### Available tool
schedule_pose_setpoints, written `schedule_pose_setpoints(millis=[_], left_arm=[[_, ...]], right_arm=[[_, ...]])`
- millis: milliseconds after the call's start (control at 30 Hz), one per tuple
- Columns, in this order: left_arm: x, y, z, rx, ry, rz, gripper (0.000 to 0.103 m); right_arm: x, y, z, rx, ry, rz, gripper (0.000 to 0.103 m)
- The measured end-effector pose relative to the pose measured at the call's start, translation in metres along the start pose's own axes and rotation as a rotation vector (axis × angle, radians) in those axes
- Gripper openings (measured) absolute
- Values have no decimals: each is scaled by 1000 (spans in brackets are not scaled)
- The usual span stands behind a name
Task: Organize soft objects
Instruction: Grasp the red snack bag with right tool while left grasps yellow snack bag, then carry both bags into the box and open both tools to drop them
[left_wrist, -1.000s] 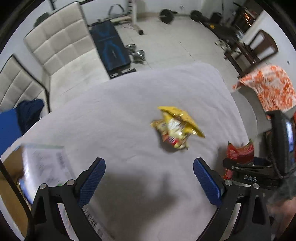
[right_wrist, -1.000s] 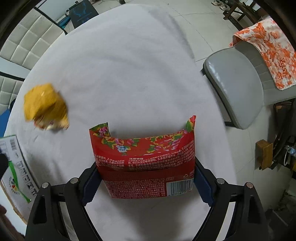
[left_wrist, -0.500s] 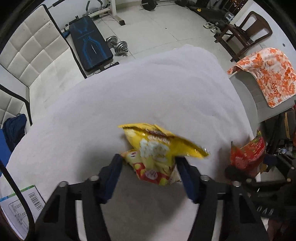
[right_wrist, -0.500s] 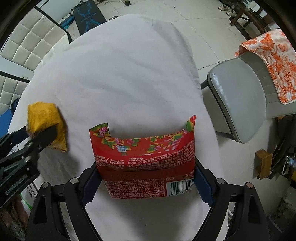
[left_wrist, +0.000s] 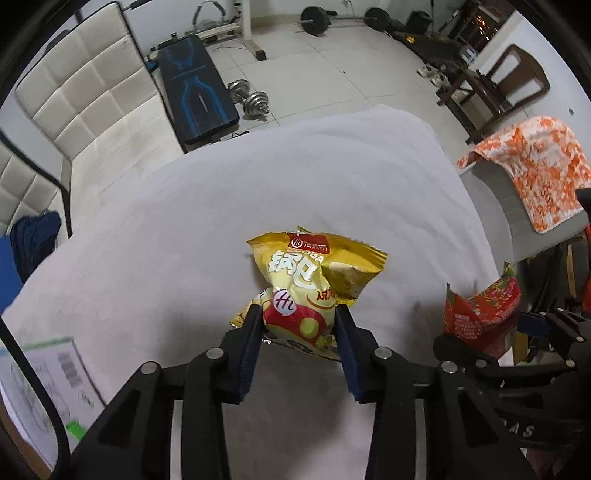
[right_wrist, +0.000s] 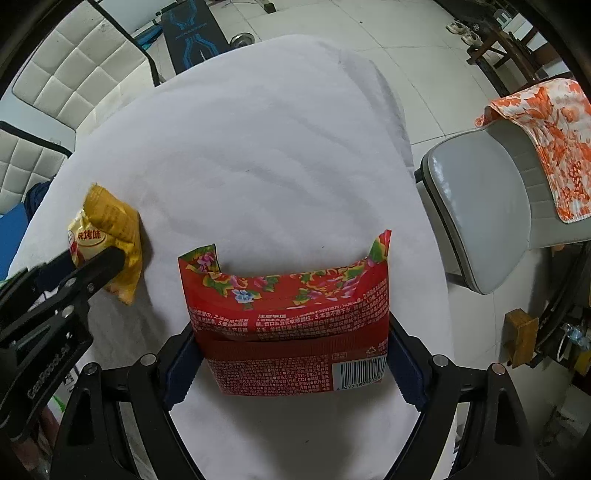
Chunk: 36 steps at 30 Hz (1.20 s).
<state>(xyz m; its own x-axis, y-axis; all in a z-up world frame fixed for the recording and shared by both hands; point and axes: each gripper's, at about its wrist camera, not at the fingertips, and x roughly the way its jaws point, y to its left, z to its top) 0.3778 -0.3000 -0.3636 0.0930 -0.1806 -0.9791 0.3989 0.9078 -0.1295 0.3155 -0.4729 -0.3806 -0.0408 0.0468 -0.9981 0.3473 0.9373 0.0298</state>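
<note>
My left gripper (left_wrist: 299, 314) is shut on a yellow snack bag (left_wrist: 310, 280), squeezing its lower part over the white cloth-covered table (left_wrist: 184, 229). The same yellow snack bag (right_wrist: 107, 236) and the left gripper (right_wrist: 94, 271) show at the left in the right wrist view. My right gripper (right_wrist: 291, 343) is shut on a red flowered snack bag (right_wrist: 291, 314), held upright between the blue pads. The red bag (left_wrist: 476, 314) also shows at the right in the left wrist view.
A cardboard box with a printed label (left_wrist: 51, 376) sits at the table's left edge. A grey chair (right_wrist: 487, 206) with an orange patterned towel (right_wrist: 554, 136) stands to the right. White padded chairs (left_wrist: 88, 96) and gym equipment (left_wrist: 195, 88) lie beyond the table.
My left gripper moved forward over the yellow snack bag and closed on it. The right gripper kept holding the red bag with little movement.
</note>
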Motion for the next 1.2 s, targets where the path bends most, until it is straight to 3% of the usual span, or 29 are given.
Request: schedule_pose_setpoints(millis=[267,433,667,833,1200], left_arm=[[-28,22,-44,-94,-31,-14,34],[-63,32,-74,-129,-90,2,34],[-103,52,-109,-142,-149,45,34],[-141,73,-131,-194,-202,32,34],[-214,118,-179,-244,-315,42,34]], right_arm=[[-12,17,-23,-34,-14,13,90],[-24,30,-49,-62,-23,30,90],[-55,51,-86,-103,-69,2,90],[-83,64,-107,-106,-96,39,90],[-150,145,-152,-212,-183,107,90]])
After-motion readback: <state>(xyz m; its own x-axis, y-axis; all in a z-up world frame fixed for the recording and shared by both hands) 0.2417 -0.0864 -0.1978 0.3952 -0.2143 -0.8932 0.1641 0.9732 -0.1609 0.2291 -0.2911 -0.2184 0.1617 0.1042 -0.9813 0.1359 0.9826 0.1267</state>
